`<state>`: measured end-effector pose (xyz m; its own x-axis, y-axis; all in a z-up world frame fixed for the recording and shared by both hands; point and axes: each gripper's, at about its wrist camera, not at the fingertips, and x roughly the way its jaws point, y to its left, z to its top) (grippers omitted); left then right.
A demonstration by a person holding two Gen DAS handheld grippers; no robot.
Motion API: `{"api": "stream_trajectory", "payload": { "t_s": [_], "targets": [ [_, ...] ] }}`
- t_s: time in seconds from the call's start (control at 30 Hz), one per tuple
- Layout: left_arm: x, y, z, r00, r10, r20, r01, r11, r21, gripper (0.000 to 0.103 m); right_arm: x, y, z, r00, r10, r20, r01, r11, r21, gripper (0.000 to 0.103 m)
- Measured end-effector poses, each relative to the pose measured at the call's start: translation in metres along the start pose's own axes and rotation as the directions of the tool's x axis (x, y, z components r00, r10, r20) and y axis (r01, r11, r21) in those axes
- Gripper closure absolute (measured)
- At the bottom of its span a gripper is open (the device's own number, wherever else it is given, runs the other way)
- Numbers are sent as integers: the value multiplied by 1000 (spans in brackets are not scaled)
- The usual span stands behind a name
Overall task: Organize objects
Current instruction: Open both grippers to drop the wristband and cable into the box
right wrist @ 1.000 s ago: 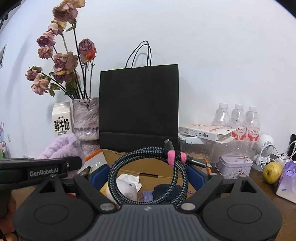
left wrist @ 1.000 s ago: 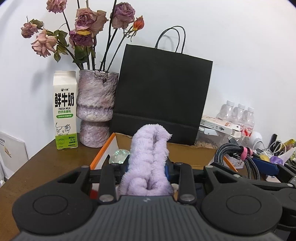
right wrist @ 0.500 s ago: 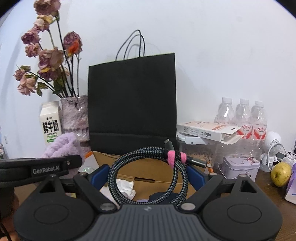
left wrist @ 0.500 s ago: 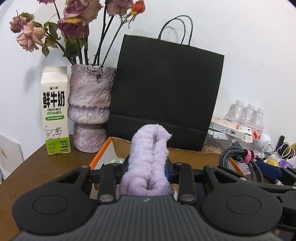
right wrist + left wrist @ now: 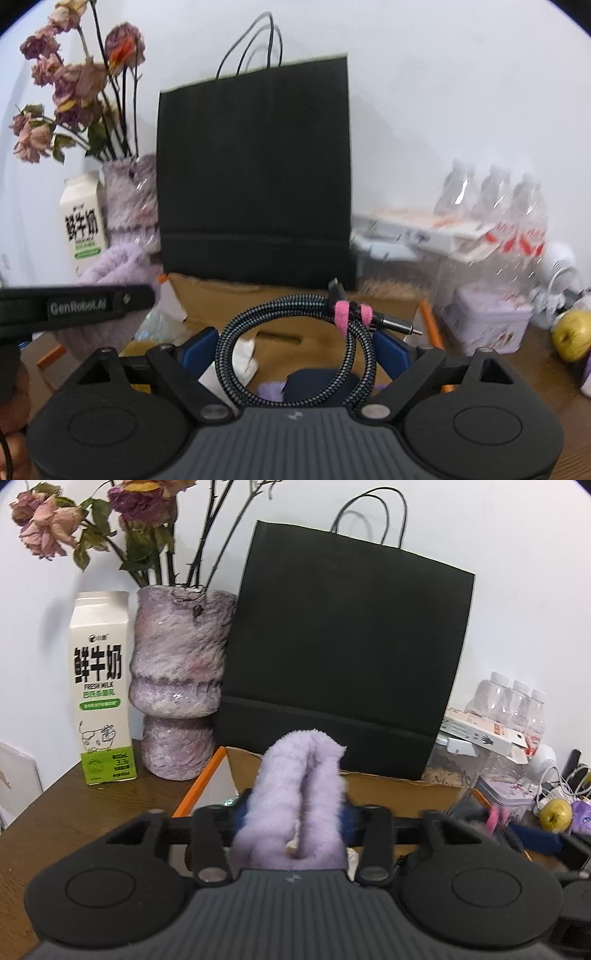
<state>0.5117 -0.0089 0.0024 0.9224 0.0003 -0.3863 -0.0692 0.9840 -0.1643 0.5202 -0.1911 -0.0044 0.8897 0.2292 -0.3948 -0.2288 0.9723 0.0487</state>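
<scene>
both hand-held grippers nearer open cardboard box (image 5: 295,295). left hand-held gripper (image 5: 291,812) opening, fluffy lilac cloth (image 5: 295,794) between jaws; right hand-held gripper (image 5: 295,350) clamps coiled braided black cable (image 5: 295,347). neither dropped yet.

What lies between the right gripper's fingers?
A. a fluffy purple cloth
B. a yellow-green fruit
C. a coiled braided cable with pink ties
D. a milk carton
C: the right wrist view shows the coiled braided cable between the right gripper fingers, above the cardboard box.
</scene>
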Motion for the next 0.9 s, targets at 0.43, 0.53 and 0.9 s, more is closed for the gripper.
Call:
{"api": "stream_trajectory", "payload": {
  "t_s": [0.43,0.53,0.9],
  "targets": [
    [-6,3,0,999,19,41,-18,1000,-24,0,2,-2,-5,999,-39,-8,39,999,6,0],
    [-8,2,-1,999,23,49,-22,999,-22,0,1,-2,-5,999,-38,-4,38,999,4,0],
    [-33,-1,-3,995,23,101,-23,1000,-2,0,-18,-1,-6,999,-35,39,34,999,9,0]
  ]
}}
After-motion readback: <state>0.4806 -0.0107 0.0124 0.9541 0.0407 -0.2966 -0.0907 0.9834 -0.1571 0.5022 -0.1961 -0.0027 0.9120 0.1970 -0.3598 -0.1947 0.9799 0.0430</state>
